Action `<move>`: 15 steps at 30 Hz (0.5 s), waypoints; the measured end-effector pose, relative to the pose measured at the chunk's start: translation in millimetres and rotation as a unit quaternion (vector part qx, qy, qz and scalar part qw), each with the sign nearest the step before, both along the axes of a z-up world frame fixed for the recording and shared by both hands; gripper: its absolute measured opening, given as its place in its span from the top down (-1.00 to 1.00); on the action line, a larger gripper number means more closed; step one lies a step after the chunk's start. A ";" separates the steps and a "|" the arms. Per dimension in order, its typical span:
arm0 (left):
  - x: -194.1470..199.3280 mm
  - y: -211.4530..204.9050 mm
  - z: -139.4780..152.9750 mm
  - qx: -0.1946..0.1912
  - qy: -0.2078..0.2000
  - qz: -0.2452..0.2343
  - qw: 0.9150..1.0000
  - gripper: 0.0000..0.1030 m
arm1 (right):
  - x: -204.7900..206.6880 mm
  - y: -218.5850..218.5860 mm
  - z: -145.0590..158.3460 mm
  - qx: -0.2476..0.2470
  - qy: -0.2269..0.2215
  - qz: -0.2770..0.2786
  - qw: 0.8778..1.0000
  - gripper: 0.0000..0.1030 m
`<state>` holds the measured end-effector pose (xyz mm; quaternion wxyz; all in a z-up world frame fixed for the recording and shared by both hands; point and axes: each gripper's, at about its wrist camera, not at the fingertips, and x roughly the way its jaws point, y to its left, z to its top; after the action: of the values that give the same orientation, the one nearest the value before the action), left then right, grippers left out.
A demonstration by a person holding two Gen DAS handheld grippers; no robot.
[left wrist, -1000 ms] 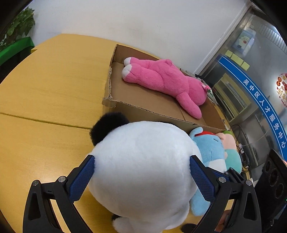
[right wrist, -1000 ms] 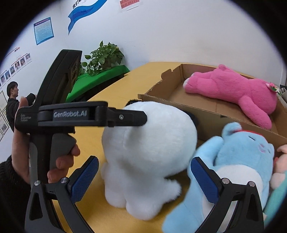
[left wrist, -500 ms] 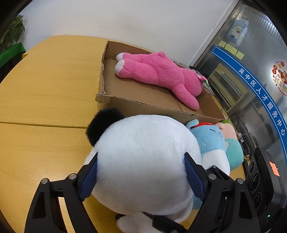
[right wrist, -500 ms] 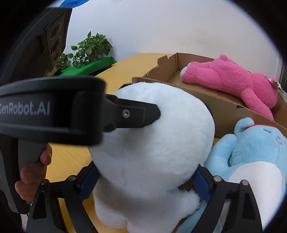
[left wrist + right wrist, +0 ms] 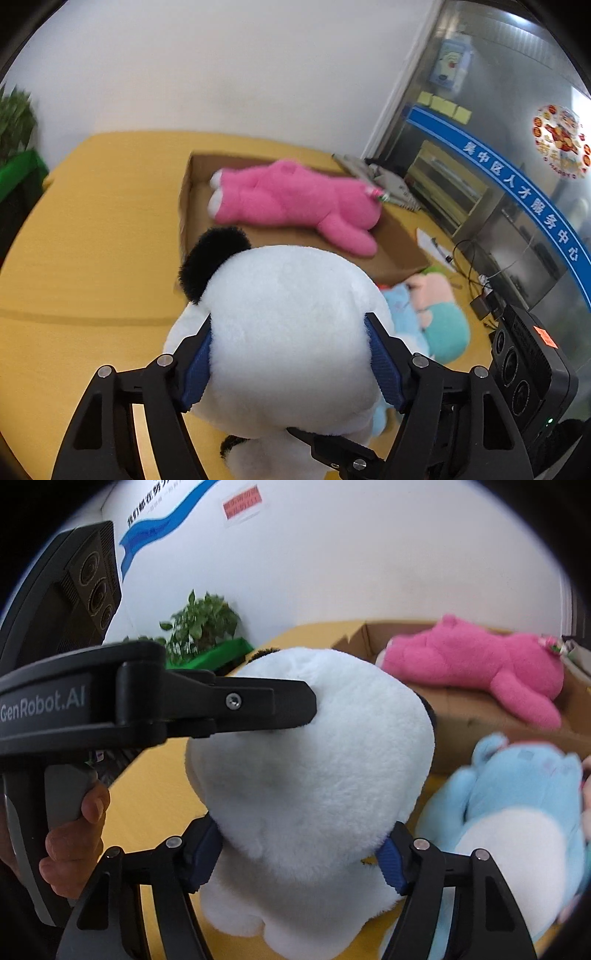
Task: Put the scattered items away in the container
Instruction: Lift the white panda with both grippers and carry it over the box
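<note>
Here both tongs are clenched on the same toy. The left tongs (image 5: 290, 363) press their blue pads into the sides of the white plush dog (image 5: 288, 332), and the right tongs (image 5: 303, 853) squeeze it lower down, at the narrowing under its head. The dog fills the space between the fingers in both views, so its face and most of its body are hidden; only a black ear (image 5: 212, 260) sticks out at the far left of the left tongs. Whether its feet touch the yellow surface (image 5: 92, 258) cannot be told.

Beyond the left tongs lies the cardboard box (image 5: 186, 206), its near wall covered by the dog's head. A pink plush bear (image 5: 295, 206) lies stretched inside it, blurred. To the right of the tongs, outside the box, a light blue plush (image 5: 517, 812) lies on the surface, cut off by the lens edge, with a pink-and-teal plush (image 5: 439, 317) just beside it, too smeared to identify further.
</note>
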<state>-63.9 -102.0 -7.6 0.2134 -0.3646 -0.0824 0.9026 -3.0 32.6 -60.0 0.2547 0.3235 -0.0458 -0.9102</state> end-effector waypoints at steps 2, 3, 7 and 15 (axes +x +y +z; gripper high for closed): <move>-12.3 9.7 28.1 -0.011 0.030 -0.013 0.999 -0.51 | -11.9 9.7 26.1 -0.006 0.021 -0.009 1.000 -0.37; -20.7 15.6 44.5 -0.017 0.049 -0.021 0.998 -0.51 | -17.7 14.7 38.6 -0.010 0.032 -0.014 0.999 -0.37; -61.0 34.4 93.0 -0.027 0.093 -0.049 0.994 -0.51 | -48.6 36.1 91.7 -0.023 0.082 -0.046 0.995 -0.37; -142.3 54.2 105.0 -0.034 0.081 -0.062 0.994 -0.51 | -127.8 52.1 119.0 -0.035 0.065 -0.085 0.994 -0.37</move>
<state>-206.2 -47.8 97.4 0.2619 -0.3018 -0.0113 0.9166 -130.8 84.7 59.0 0.1903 0.2493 -0.0879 -0.9455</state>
